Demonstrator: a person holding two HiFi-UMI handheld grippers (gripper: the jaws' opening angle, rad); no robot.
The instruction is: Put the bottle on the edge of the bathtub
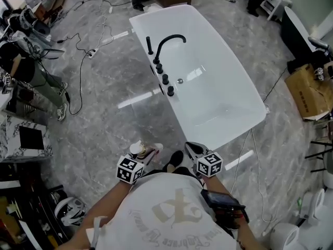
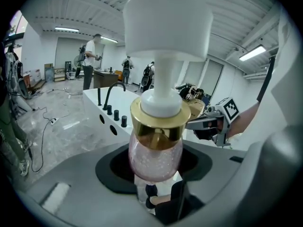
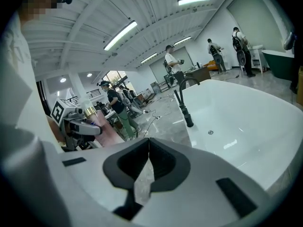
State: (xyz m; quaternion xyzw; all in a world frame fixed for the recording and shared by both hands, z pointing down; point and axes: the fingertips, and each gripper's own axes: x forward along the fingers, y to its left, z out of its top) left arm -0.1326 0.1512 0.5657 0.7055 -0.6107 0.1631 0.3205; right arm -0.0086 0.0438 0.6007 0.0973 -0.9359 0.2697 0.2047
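My left claw [image 1: 147,153] clamps a rounded, glittery pink bottle [image 2: 156,157] with gold collar and white pump; my right claw [image 3: 148,148] sits pressed together, empty, near the glossy white bathtub [image 1: 229,87].

Bottle [image 2: 155,155]: rounded translucent pink body with glitter, gold collar, white pump neck, wide white cap. Stands upright between jaws of left gripper [image 1: 150,151], clamped at its base. Well apart from bathtub [image 1: 218,113], short of its near end.

Bathtub: white, freestanding, rounded-rectangular. Black faucet [image 1: 167,41] and black knobs [image 1: 165,79] sit on the long left rim.
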